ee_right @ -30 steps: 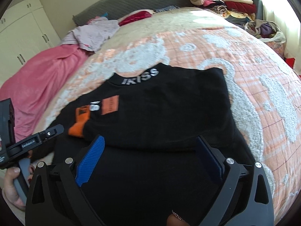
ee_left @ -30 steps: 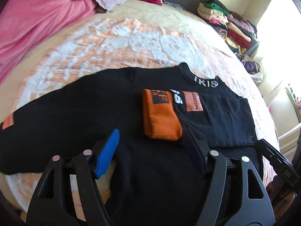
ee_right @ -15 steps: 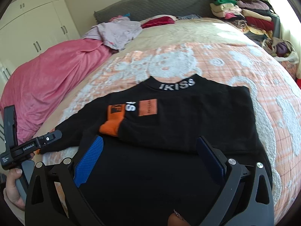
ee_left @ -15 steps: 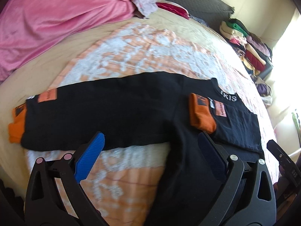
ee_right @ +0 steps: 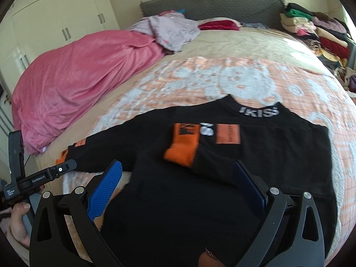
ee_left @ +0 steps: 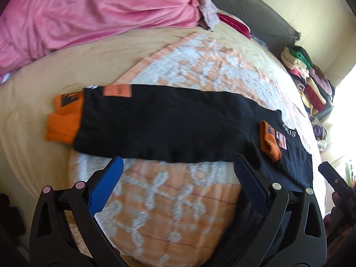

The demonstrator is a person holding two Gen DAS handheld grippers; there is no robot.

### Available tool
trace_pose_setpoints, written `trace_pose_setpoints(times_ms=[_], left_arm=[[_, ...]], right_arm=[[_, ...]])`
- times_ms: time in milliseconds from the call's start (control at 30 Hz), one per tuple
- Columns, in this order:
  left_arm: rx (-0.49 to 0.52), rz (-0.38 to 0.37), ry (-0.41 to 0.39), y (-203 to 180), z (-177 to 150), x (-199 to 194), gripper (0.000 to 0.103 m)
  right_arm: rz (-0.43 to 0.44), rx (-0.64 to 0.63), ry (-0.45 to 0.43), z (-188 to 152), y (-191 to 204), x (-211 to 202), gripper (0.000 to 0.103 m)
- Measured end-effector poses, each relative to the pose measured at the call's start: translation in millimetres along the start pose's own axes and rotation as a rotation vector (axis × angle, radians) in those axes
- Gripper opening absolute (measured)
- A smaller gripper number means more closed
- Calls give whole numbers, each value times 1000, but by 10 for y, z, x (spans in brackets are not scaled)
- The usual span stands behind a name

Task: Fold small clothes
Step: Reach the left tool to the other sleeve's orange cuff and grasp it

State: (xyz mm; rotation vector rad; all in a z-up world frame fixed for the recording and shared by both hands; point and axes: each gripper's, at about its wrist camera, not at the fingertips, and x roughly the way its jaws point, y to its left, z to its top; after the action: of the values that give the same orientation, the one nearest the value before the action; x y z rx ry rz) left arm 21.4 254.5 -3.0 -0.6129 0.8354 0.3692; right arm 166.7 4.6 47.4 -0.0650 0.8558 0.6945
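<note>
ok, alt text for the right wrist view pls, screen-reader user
A black sweater lies flat on a patterned bedspread, one orange-cuffed sleeve folded across its chest, the other stretched out to the left. The open right gripper hovers over its lower part, holding nothing. A pink blanket lies behind, and the left gripper's handle shows at the left edge.

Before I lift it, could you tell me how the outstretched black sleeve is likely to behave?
The black sleeve lies flat and limp on the bedspread, so it will probably droop. Its thick ribbed orange cuff may weigh down that end.
</note>
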Motion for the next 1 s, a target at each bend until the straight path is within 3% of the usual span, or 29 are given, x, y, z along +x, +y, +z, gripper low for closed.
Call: trace_pose_setpoints(times_ms=[300,567,767,933,967,1000], left_arm=[[-139,6,-37,518,-51,-86,93],[-279,22,-102,905,-28,-13,93],[-350,11,-138,1030,40,116,75],[-395,24,-191,1112,170,194,53],[-399,31,-194,1126,194,209,44],[-401,37,-192,1139,224,230,28]], right_arm=[[49,-99,25,1,443,127,98],[52,-77,38,-57,455,167,98],[29,-11,51,-109,258,181,98],[3,41,69,-183,91,221,98],[1,47,72,-197,69,230,98],[-1,53,75,-210,57,239,98]])
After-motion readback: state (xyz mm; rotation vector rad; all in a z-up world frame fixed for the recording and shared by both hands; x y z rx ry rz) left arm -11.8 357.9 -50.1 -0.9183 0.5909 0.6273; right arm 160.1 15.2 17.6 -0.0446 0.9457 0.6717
